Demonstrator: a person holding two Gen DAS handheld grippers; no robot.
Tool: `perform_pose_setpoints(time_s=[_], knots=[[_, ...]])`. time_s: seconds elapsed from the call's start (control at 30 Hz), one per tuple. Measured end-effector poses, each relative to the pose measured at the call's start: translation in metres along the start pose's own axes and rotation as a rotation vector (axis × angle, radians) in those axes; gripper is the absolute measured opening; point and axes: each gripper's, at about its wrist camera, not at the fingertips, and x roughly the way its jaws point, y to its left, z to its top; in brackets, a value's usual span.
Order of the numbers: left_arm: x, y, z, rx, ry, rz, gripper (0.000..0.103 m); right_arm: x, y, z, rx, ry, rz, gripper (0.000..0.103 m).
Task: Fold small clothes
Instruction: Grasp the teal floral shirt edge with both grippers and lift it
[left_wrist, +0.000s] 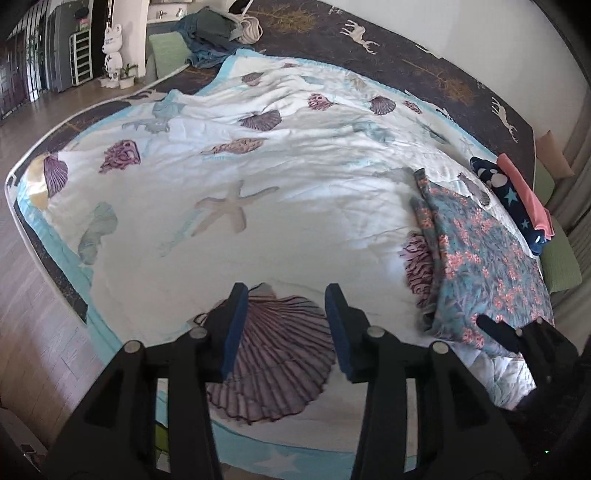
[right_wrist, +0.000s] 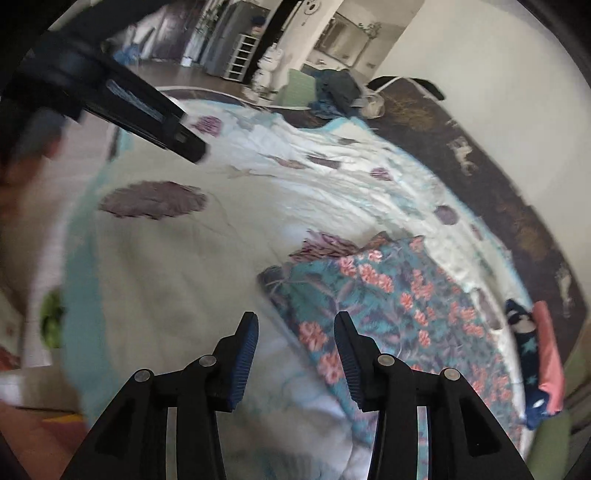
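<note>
On my left I see the left gripper hanging over the seashell quilt on the bed, jaws parted and nothing between them. To its right lies the floral garment, folded flat on the quilt. My right gripper sits above that garment's near edge, released and empty. Farther right, a navy star-print piece and a coral piece lie stacked.
</note>
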Motion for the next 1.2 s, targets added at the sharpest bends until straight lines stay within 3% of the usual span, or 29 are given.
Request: perform_pose_setpoints(time_s=[0.23,0.3,0.33,0.5,0.6,0.7,0.9,0.97,1.0,1.03,1.2], knots=[[0.014,0.005,0.021,-0.033,0.025,-0.133,0.045,0.025,0.013,0.019,0.002,-0.019,-0.116,0.039],[0.019,-0.002,0.028,-0.025,0.026,-0.159,0.045,0.026,0.006,0.021,0.058,-0.012,-0.128,0.010],[0.021,-0.005,0.031,-0.019,0.027,-0.173,0.045,0.025,-0.002,0.020,0.106,-0.009,-0.104,0.007],[0.046,-0.035,0.049,-0.011,0.097,-0.318,0.054,-0.002,-0.050,0.012,0.385,-0.074,0.041,0.005],[0.075,-0.072,0.062,-0.001,0.185,-0.463,0.058,-0.013,-0.067,0.008,0.478,-0.094,0.092,0.005],[0.104,-0.107,0.071,0.013,0.273,-0.554,0.062,-0.015,-0.074,0.004,0.522,-0.085,0.110,0.005],[0.153,-0.160,0.086,0.011,0.401,-0.552,0.061,-0.020,-0.079,-0.002,0.583,-0.078,0.120,0.005],[0.159,-0.168,0.092,0.012,0.393,-0.545,0.050,-0.021,-0.082,-0.003,0.593,-0.083,0.125,0.005],[0.160,-0.172,0.094,0.020,0.384,-0.526,0.029,-0.021,-0.083,-0.004,0.599,-0.085,0.129,0.005],[0.160,-0.175,0.097,0.026,0.383,-0.506,0.014,-0.022,-0.085,-0.004,0.604,-0.089,0.132,0.005],[0.147,-0.187,0.106,0.053,0.356,-0.493,0.011,-0.029,-0.099,-0.012,0.653,-0.123,0.149,0.005]])
